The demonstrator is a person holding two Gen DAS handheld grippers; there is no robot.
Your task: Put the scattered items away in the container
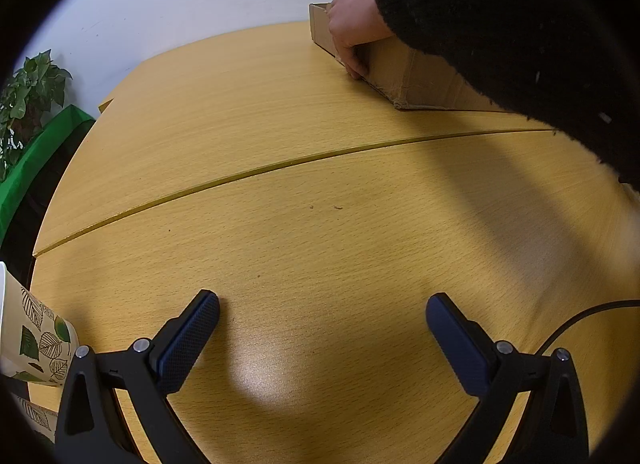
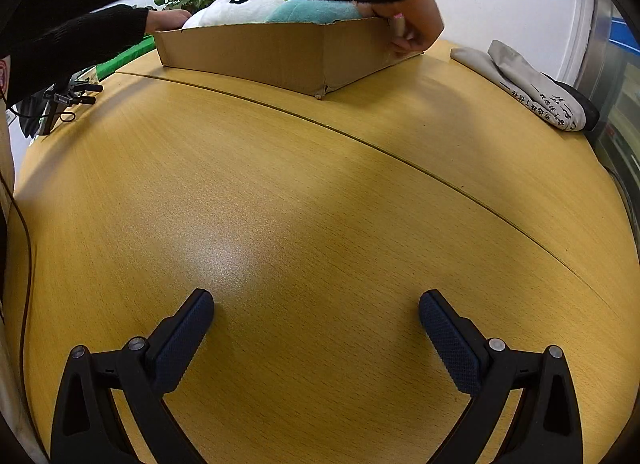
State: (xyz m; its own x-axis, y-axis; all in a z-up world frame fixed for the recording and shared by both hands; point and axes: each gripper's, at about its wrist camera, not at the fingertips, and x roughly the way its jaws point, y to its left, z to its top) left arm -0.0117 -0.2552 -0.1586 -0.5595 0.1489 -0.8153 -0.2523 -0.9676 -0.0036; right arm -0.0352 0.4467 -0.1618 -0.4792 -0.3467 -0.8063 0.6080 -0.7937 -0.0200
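1. The cardboard box [image 2: 280, 55] hides its own inside; its right end in the left wrist view lies behind a black sleeve [image 1: 520, 23].
2. The plush toys [image 2: 256, 7] show only their tops above the box's far wall, under the sleeve.
3. A leaf-printed paper cup [image 1: 36, 340] is cut by the left edge.
4. Print on the grey cloth [image 2: 532, 87], far right, is too small to read.
5. The black cable [image 1: 580, 316] runs out past the right edge.
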